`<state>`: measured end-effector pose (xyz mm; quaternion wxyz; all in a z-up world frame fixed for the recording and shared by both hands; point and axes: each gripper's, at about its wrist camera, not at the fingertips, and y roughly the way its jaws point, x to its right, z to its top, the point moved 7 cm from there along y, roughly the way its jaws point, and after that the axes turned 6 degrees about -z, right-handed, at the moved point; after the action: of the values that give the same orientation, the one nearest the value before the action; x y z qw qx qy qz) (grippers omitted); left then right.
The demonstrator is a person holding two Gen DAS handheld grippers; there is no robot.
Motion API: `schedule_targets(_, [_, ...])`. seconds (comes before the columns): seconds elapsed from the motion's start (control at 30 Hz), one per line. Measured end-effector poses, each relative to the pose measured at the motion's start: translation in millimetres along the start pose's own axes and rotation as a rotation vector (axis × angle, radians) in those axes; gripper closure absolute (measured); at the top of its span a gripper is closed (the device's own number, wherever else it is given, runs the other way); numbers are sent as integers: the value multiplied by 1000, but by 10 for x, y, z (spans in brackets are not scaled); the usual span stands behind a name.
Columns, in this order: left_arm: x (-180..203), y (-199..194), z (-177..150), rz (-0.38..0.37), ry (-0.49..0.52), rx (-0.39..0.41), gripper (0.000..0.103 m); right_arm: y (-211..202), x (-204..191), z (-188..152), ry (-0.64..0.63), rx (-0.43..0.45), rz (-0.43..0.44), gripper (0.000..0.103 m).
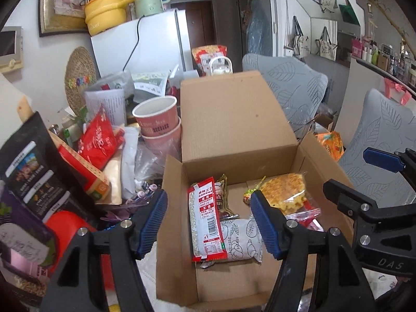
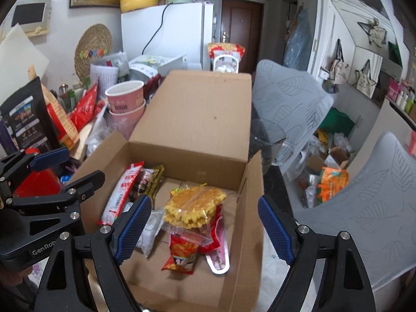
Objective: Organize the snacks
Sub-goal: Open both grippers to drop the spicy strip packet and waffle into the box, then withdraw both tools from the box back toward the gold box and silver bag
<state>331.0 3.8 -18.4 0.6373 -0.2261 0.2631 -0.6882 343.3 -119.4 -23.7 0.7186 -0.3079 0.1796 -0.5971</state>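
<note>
Only the right wrist view shows the glossy red snack bag (image 2: 181,256) in the cardboard box (image 2: 193,119); both claws, left (image 1: 209,225) and right (image 2: 205,230), stand open and empty.

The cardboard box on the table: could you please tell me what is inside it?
The cardboard box holds a waffle pack, a long red-and-white packet, a white pastry bag and a small red snack bag. Whatever lies beneath them is covered.
</note>
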Motion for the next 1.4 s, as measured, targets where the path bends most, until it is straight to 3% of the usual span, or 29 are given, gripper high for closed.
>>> schedule_targets(0.47, [135, -1143, 87, -10, 21, 155, 37, -1163, 14, 52, 14, 162, 16, 18])
schedule_targets(0.53, [165, -1254, 63, -13, 25, 170, 34, -1298, 15, 15, 16, 175, 14, 18])
schedule_targets(0.6, [195, -1379, 18, -14, 29, 189, 23, -1415, 4, -37, 16, 187, 12, 18])
schedule_targets(0.67, [225, -1513, -36, -11, 39, 213, 23, -1529, 6, -105, 21, 196, 16, 18])
schedule_targets(1.03, [365, -1784, -360, -41, 54, 211, 22, -1826, 12, -501, 57, 197, 19, 18])
schedule_targets(1.4, [463, -1652, -803, -87, 38, 135, 22, -1823, 33, -960, 96, 155, 14, 18])
